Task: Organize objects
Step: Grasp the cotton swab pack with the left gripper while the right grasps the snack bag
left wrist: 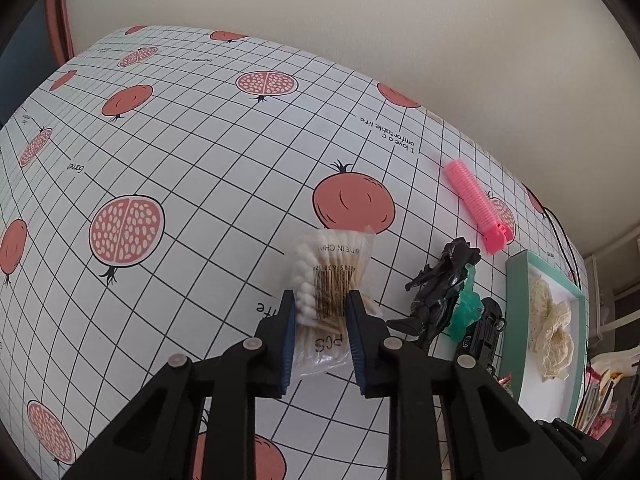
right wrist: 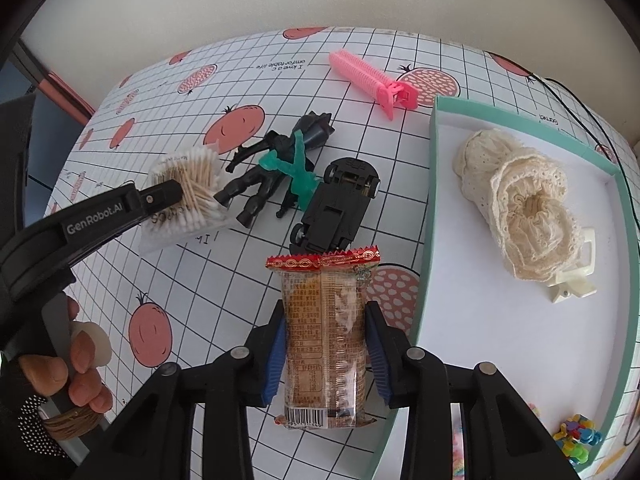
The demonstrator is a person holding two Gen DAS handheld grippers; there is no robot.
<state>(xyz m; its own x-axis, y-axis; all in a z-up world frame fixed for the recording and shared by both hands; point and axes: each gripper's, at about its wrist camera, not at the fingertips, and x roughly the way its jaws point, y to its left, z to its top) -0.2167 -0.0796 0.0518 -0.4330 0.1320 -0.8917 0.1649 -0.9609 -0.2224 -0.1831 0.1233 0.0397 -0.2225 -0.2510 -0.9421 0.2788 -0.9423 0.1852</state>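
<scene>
My left gripper (left wrist: 321, 302) is shut on a clear bag of cotton swabs (left wrist: 334, 268), holding it low over the pomegranate-print tablecloth (left wrist: 200, 152). In the right wrist view the same left gripper (right wrist: 182, 196) comes in from the left, clamped on the swab bag (right wrist: 196, 178), with a person's hand (right wrist: 80, 364) on its handle. My right gripper (right wrist: 325, 314) is shut on an upright snack packet (right wrist: 324, 332) with a red top seal, just left of the teal tray (right wrist: 434, 148).
A black action figure (right wrist: 264, 168) with a green translucent piece (right wrist: 298, 168), an upside-down black toy car (right wrist: 340, 204) and a pink hair clip (right wrist: 372, 76) lie on the cloth. The tray holds cream lace fabric (right wrist: 520, 208), a white clip (right wrist: 572, 284) and small colourful pieces (right wrist: 576, 436).
</scene>
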